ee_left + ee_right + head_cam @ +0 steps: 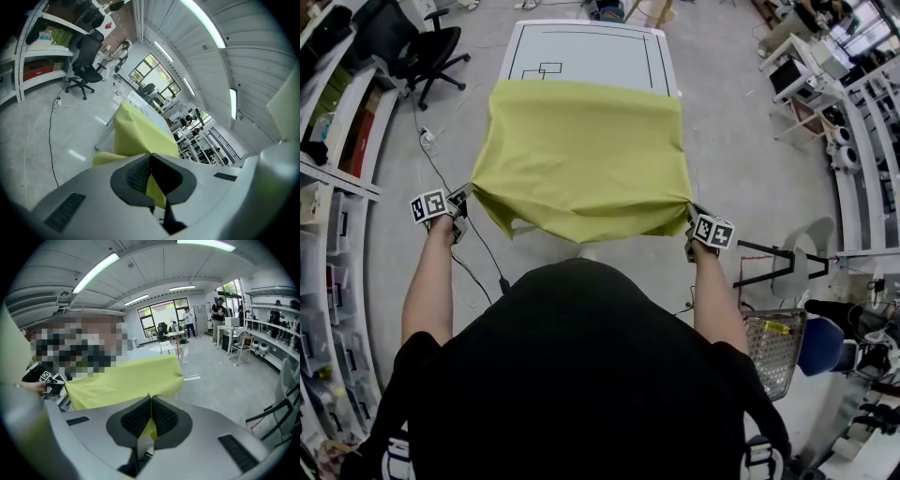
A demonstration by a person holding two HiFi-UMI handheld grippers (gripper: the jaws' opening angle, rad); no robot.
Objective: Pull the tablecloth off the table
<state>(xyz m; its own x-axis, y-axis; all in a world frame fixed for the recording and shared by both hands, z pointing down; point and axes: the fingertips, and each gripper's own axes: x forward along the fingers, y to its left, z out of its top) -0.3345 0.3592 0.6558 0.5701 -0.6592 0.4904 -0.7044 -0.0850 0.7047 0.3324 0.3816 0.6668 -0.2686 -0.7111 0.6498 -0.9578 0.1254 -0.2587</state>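
A yellow-green tablecloth [581, 155] covers the near half of a white table [591, 52], whose far part lies bare. Its near edge hangs in the air, stretched between my two grippers. My left gripper [461, 202] is shut on the near left corner, and the cloth [136, 136] runs away from its closed jaws [151, 159]. On the other side my right gripper [694, 217] is shut on the near right corner; the cloth [126, 380] spreads out beyond its jaws [150, 401], with a fold of it pinched between the pads.
A black office chair [412, 42] stands at the far left beside white shelving [337, 141]. A cable [441, 178] trails over the floor left of the table. A wire basket [773, 347] and a black stand [769, 262] sit at the right. More desks [825, 75] line the right side.
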